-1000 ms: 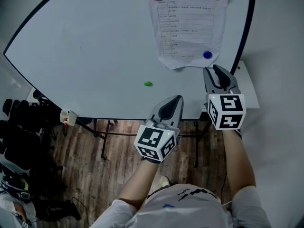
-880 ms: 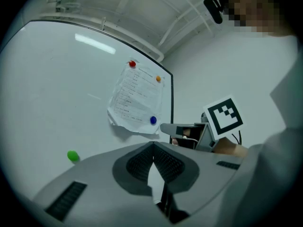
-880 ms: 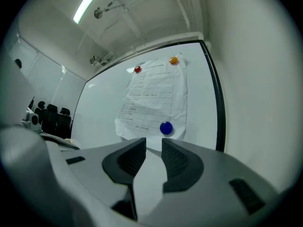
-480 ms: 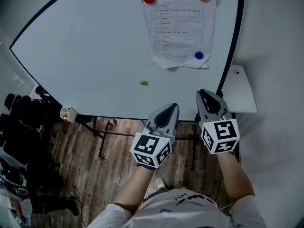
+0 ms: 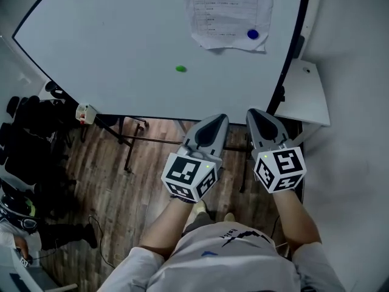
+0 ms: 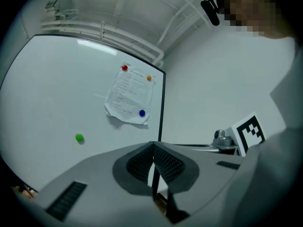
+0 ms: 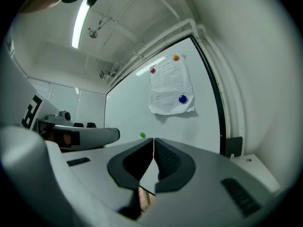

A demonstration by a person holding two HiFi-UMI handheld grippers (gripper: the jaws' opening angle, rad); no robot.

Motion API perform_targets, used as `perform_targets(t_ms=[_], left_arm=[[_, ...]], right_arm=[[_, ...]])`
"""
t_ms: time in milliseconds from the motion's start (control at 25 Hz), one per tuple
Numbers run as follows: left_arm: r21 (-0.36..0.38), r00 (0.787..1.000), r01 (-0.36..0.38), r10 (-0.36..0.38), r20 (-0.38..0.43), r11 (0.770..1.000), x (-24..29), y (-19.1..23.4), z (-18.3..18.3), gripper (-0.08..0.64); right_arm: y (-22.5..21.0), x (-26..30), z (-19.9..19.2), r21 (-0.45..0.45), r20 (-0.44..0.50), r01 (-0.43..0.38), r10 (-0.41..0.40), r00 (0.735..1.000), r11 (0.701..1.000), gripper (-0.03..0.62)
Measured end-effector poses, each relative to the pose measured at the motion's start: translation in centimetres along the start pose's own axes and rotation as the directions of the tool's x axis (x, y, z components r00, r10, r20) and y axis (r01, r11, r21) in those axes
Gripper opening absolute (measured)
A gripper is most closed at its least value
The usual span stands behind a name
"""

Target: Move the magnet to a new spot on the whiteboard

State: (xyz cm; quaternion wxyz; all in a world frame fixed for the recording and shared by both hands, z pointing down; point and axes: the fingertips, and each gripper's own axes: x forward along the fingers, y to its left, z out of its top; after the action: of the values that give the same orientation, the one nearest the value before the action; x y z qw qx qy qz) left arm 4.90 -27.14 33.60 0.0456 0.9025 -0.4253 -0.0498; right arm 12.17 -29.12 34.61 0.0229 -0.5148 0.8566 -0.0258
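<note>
The whiteboard (image 5: 121, 41) carries a small green magnet (image 5: 180, 69) on its bare face. A printed sheet (image 5: 228, 11) hangs at its right, pinned by a blue magnet (image 5: 253, 34). The left gripper view also shows the red magnet (image 6: 124, 68) and orange magnet (image 6: 149, 78) at the sheet's top corners. Both grippers hang below the board's bottom edge, over the floor. My left gripper (image 5: 220, 118) is shut and empty. My right gripper (image 5: 253, 112) is closing, its jaws nearly together with nothing between them. Neither gripper touches a magnet.
The whiteboard's black frame and stand legs (image 5: 130, 157) rise from a wooden floor. A white shelf (image 5: 304, 93) juts from the wall at the right. Dark bags (image 5: 24, 139) lie at the left. A small white clip (image 5: 86, 112) hangs at the board's lower left corner.
Both grippers have drawn back from the board and down. The right gripper, open near the blue magnet a second ago, has closed empty. The sheet's top has slid out of the head view.
</note>
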Motion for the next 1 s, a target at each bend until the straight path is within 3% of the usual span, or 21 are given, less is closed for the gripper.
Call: perform_targets(t_ms=[360,1000], left_arm=[[-0.032,1.0,-0.022,0.021,-0.023,0.999,-1.8,-1.7,-1.9,0.009],[-0.032,0.999,-0.043,0.042,-0.012,0.999,-3.4,-2.8,-2.1,0.009]], right_arm=[[1.8,-2.9,-2.3,0.055,-0.036,-0.049,0.051,0.998,0.997,0.015],[4.1,-4.1,-2.5,0.017,-0.038,-0.092,0.093,0.995,0.996,0.014]])
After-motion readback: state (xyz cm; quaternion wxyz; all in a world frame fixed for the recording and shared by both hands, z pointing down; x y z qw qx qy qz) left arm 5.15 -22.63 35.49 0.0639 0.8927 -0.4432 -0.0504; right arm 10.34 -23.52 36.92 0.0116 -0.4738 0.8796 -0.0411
